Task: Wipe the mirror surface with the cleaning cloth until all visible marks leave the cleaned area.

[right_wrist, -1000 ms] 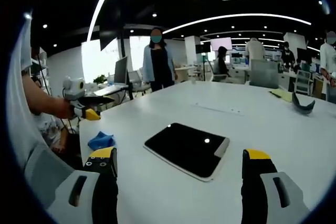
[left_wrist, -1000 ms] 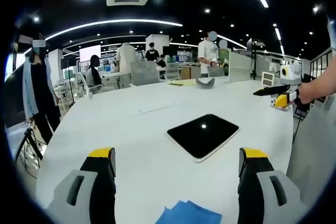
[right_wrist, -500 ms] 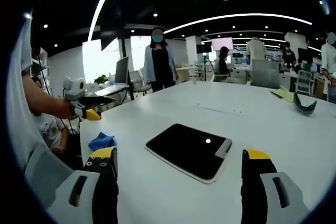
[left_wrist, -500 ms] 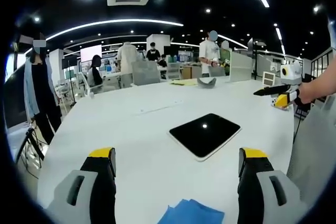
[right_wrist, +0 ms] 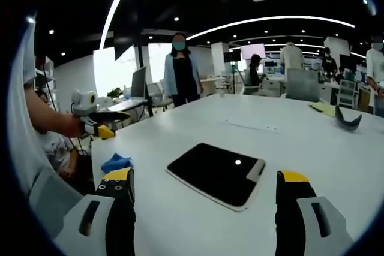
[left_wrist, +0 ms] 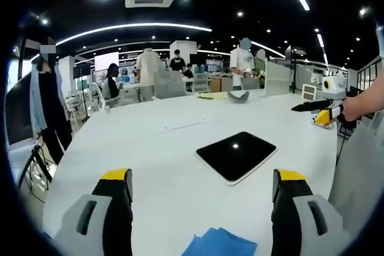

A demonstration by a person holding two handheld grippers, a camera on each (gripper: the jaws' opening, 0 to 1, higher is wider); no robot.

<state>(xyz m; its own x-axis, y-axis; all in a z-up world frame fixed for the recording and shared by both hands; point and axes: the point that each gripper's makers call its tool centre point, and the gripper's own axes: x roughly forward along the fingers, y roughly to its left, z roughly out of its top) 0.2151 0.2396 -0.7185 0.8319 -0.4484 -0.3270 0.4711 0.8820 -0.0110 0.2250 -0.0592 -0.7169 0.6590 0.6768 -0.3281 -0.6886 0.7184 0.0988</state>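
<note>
Left gripper view: the left gripper [left_wrist: 201, 208] stands wide, holding nothing, above the white table [left_wrist: 138, 154]. The mirror [left_wrist: 236, 155] lies ahead, the blue cloth [left_wrist: 221, 244] just below between its 2 jaws.

Right gripper view: the right gripper [right_wrist: 201, 208] gapes wide, mirror [right_wrist: 216, 173] ahead, cloth [right_wrist: 116, 161] off left, near the left gripper [right_wrist: 108, 123].

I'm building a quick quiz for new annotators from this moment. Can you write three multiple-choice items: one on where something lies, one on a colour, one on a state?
1. Where does the cleaning cloth lie?
A. on the mirror
B. on the white table, apart from the mirror
C. in a hand-held gripper

2. What colour is the cloth?
A. blue
B. yellow
C. white

3. How do the left hand-held gripper's jaws stand?
A. shut on the cloth
B. shut on nothing
C. open, holding nothing

Answers:
1 B: the cloth rests on the table, short of the mirror.
2 A: it shows blue in both views.
3 C: a wide gap separates the jaws.
</note>
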